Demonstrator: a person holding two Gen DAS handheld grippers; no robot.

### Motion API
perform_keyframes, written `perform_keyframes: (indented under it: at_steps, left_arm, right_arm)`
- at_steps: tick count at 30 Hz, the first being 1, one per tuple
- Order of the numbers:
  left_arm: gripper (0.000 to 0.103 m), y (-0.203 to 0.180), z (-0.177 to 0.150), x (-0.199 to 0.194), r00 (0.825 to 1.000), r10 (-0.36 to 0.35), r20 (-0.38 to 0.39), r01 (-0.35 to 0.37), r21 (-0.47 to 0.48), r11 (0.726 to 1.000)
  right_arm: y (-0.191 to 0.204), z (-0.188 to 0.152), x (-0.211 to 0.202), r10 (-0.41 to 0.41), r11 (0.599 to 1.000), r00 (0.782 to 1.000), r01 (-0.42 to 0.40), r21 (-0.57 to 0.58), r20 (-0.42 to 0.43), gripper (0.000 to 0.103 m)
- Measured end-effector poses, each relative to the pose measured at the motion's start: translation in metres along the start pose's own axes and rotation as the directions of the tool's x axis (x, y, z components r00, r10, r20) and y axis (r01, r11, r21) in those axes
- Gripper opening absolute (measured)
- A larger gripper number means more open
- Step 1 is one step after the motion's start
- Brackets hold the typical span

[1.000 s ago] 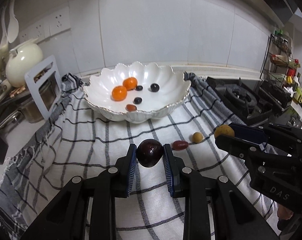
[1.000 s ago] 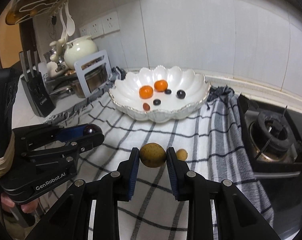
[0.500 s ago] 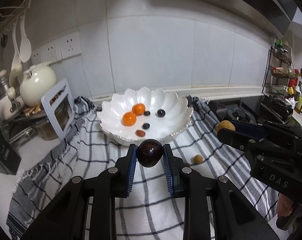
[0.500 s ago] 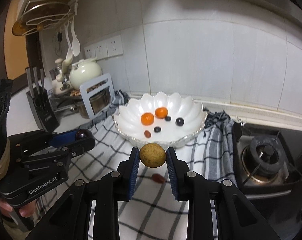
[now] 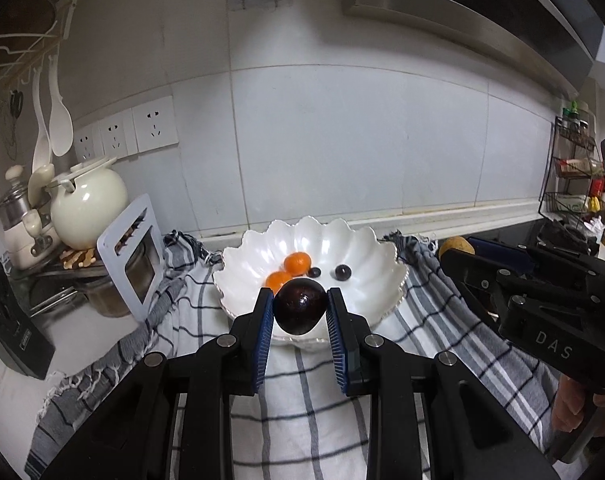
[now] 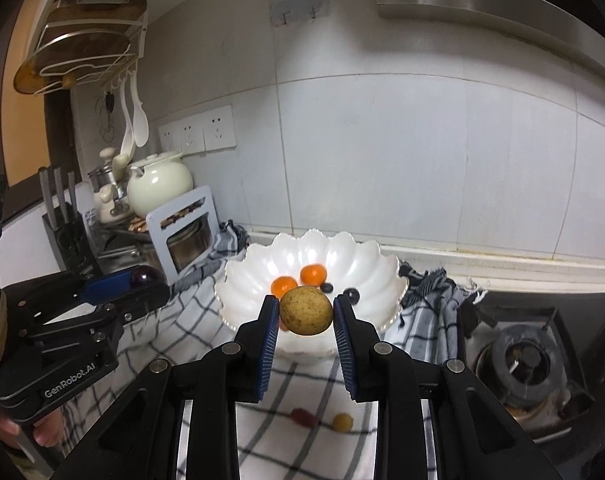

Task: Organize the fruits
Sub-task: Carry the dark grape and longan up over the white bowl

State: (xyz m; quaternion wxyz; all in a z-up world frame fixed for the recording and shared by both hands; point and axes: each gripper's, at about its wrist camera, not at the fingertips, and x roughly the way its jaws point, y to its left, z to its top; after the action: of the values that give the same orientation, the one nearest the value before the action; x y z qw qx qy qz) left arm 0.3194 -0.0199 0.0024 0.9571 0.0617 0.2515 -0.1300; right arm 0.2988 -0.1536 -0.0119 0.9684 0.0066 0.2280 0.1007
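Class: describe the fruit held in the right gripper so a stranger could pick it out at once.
Find the white scalloped bowl on the checked cloth. In front of it the right gripper clamps a round fruit. It alone is speckled yellow-brown, larger than the small orange fruits behind.

Your counter (image 5: pixel 78 332) is white and runs along the tiled wall. A checked cloth (image 6: pixel 302 388) lies spread over it, one edge bunched up at the back. On the cloth you've got a white scalloped bowl (image 6: pixel 376 276), plus a small red fruit (image 6: pixel 302 417) and a small yellow fruit (image 6: pixel 342 422) lying loose, close together. Knife block (image 6: pixel 64 236) stands on the counter left of the cloth; gas hob (image 6: pixel 520 358) sits right of it.
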Motion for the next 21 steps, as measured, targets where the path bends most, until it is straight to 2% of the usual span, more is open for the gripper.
perform_keyframes:
  at_steps: [10, 21]
  left_arm:
    - [0.027, 0.018, 0.023, 0.032, 1.0, 0.018, -0.016, -0.018, -0.027, 0.999]
    - [0.027, 0.04, 0.036, 0.086, 0.993, 0.002, -0.12, -0.012, -0.079, 0.997]
  right_arm:
    - [-0.005, 0.025, 0.033, -0.007, 1.0, 1.0, 0.007, -0.002, -0.01, 0.029]
    - [-0.016, 0.04, 0.092, -0.013, 1.0, 0.993, 0.015, 0.013, -0.115, 0.029]
